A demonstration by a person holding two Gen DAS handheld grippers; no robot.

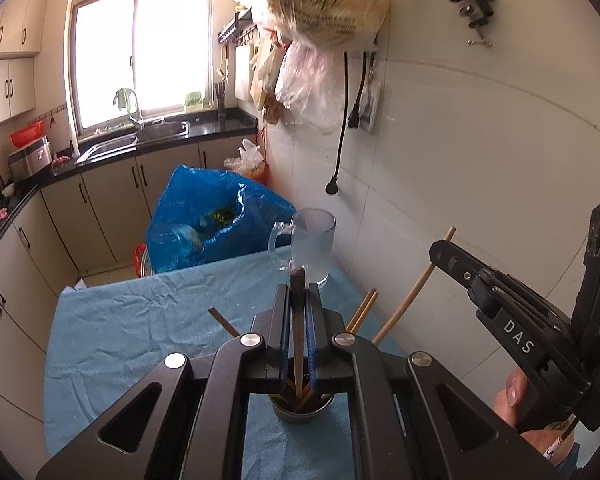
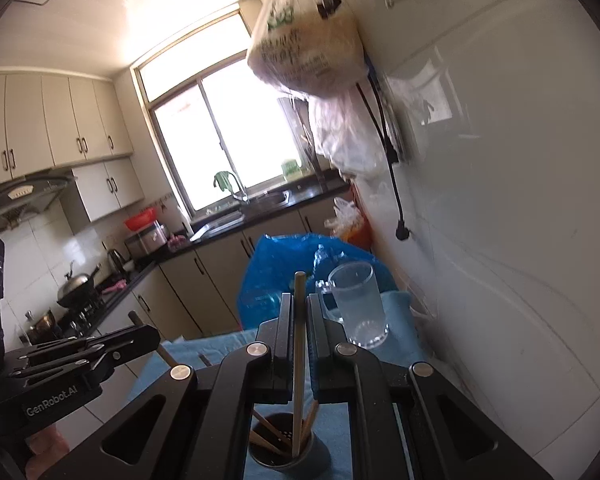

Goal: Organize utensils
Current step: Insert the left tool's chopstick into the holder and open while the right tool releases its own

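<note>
left tool [image 1: 299, 300] clamps dark chopstick [image 1: 298, 344] | right tool [image 2: 299, 312] clamps pale chopstick [image 2: 299, 360] | above cup [image 2: 286, 454]

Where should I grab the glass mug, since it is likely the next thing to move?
Take the glass mug by its handle, coming from the blue-bag side. It stands upright on the cloth near the wall, so that side is open; the smooth round body would probably slip.

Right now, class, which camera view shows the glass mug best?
The left wrist view: the mug stands whole on the blue cloth, handle and rim clear, only its base edge behind the left gripper. In the right wrist view the mug is tilted and its handle sits behind the right gripper.
</note>
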